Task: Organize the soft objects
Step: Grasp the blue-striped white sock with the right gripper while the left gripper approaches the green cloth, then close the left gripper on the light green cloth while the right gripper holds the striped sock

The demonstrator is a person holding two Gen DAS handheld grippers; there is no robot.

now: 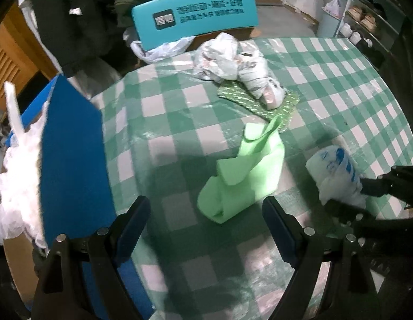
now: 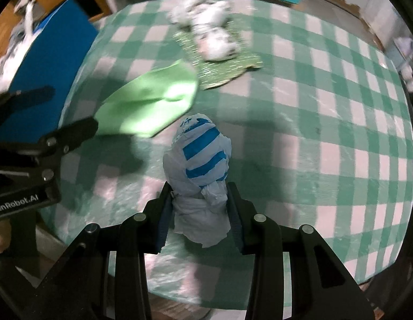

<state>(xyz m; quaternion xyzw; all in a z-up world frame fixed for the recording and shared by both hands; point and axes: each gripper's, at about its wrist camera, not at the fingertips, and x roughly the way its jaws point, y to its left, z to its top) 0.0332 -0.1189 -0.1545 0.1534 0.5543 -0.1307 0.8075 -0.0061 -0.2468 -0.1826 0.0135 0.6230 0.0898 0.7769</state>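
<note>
I've got the white bundle with blue stripes (image 2: 199, 176) pinched in my right hand-held gripper (image 2: 199, 213). Light green cloth (image 1: 243, 170) lies crumpled mid-tabletop, touching the glittery green cloth (image 1: 275, 104) that carries a white patterned bundle (image 1: 241, 66) on top.

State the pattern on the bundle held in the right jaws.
White plastic bundle with blue stripes, clearest in the right wrist view.

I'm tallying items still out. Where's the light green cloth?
The light green cloth lies on the checkered table, ahead of the open left tongs, near the glittery green mat.
</note>
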